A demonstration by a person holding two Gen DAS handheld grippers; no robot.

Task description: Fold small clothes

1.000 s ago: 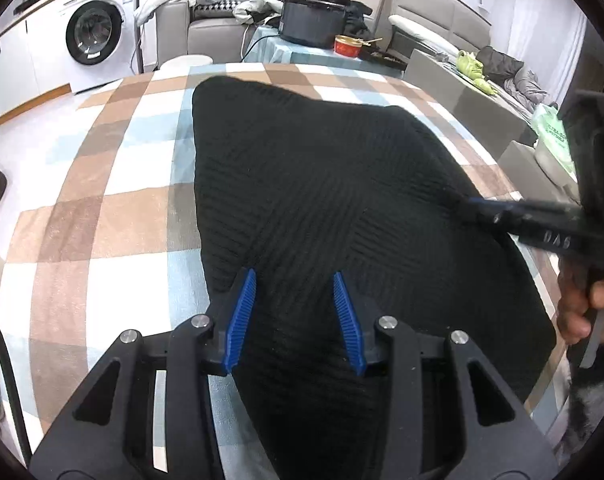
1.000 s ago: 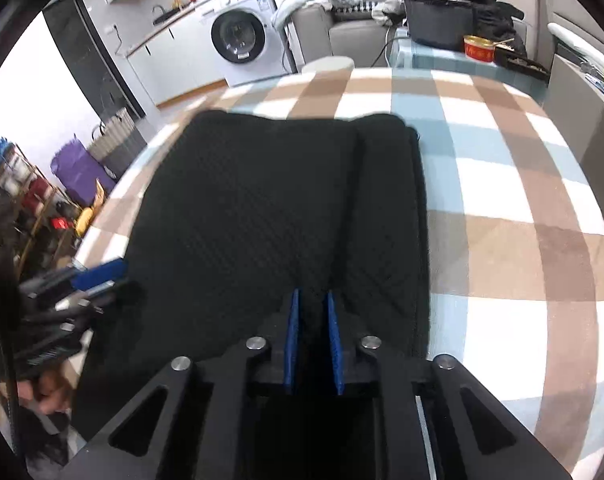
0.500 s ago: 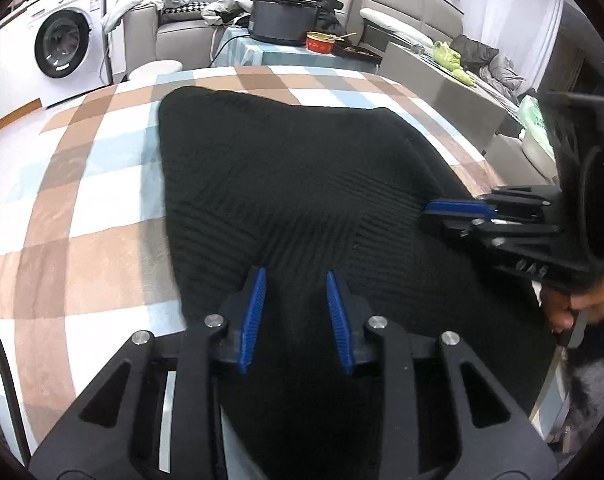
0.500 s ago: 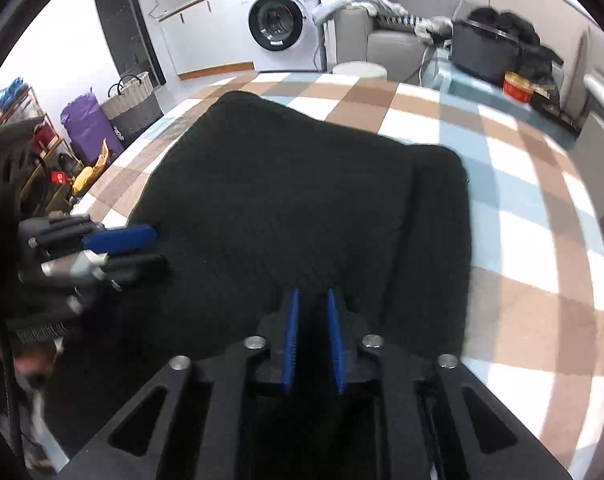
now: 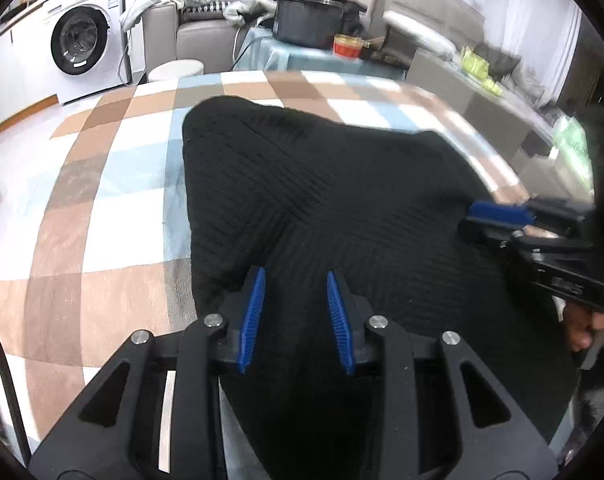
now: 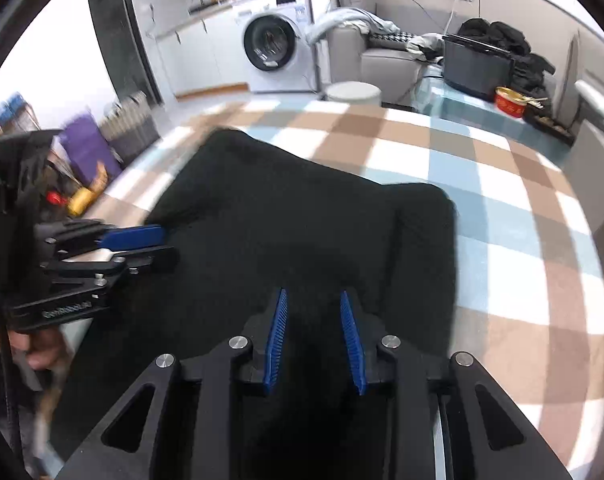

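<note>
Black knit garment (image 5: pixel 322 200): flat on checked tablecloth (image 5: pixel 101 240), its right strip folded over, its near edge under both grippers; bare cloth lies beyond the left, far and right edges. Left gripper (image 5: pixel 295 312): narrow gap, nothing pinched. Right gripper (image 6: pixel 314 336): jaws opening, nothing between them.

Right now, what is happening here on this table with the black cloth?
A person is folding a black knitted garment spread on a checked tablecloth, with a handheld gripper in each hand. Both are at its near edge. The left gripper stands partly open above the fabric, not pinching it. The right gripper is opening, with the dark fabric lying between and under its fingers. One side is already folded in.
</note>
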